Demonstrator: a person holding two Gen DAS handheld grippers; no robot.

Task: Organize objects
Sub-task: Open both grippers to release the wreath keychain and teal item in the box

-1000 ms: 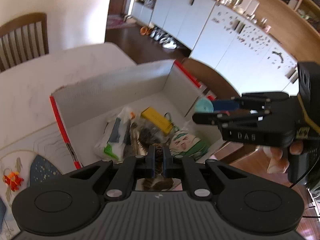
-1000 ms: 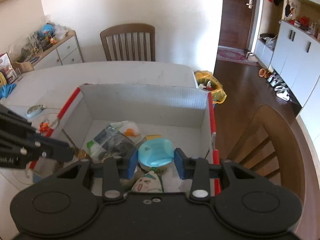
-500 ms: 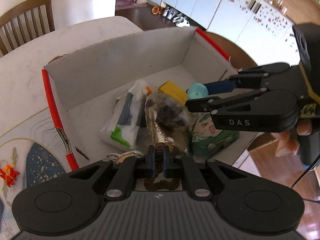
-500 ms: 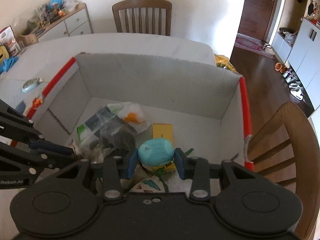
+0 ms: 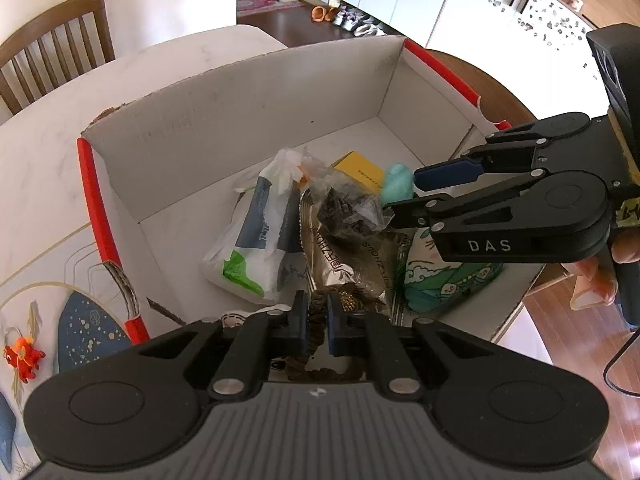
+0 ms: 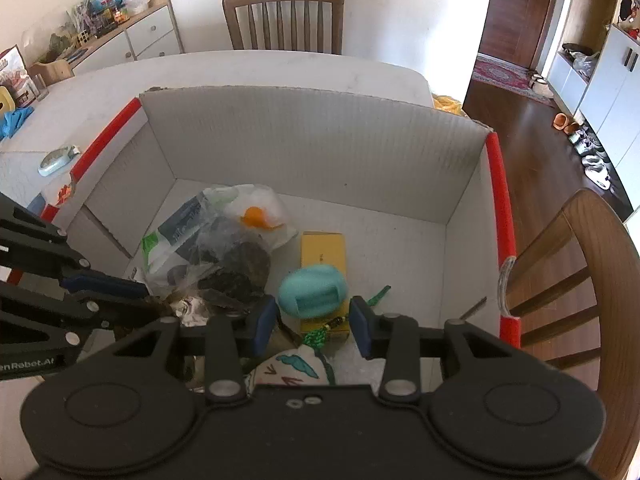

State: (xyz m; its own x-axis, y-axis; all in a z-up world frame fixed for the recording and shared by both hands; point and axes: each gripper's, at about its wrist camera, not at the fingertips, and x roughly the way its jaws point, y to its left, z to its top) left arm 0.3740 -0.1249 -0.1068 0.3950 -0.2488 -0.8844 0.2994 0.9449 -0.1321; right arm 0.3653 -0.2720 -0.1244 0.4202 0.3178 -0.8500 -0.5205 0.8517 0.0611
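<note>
A white cardboard box (image 6: 320, 148) with red edges sits on the table and holds snack bags, a yellow box (image 6: 323, 246) and a green-and-white pouch (image 5: 436, 280). My right gripper (image 6: 313, 322) is over the box with its jaws spread; the teal oval object (image 6: 313, 290) lies loose between them, dropping onto the yellow box. It also shows in the left wrist view (image 5: 397, 182) at the right gripper's tips (image 5: 404, 200). My left gripper (image 5: 317, 326) is shut on a brown bumpy thing (image 5: 320, 320) at the box's near wall.
A clear bag of dark snacks (image 5: 346, 210), a white-green bag (image 5: 260, 244) and a gold foil bag (image 5: 344, 264) fill the box's middle. A patterned mat (image 5: 60, 320) and a small orange toy (image 5: 22, 356) lie left of the box. Wooden chairs (image 6: 576, 280) stand around the table.
Both grippers have come lower and closer over the box. My right gripper has opened and let go of the teal object, which has dropped a little.
</note>
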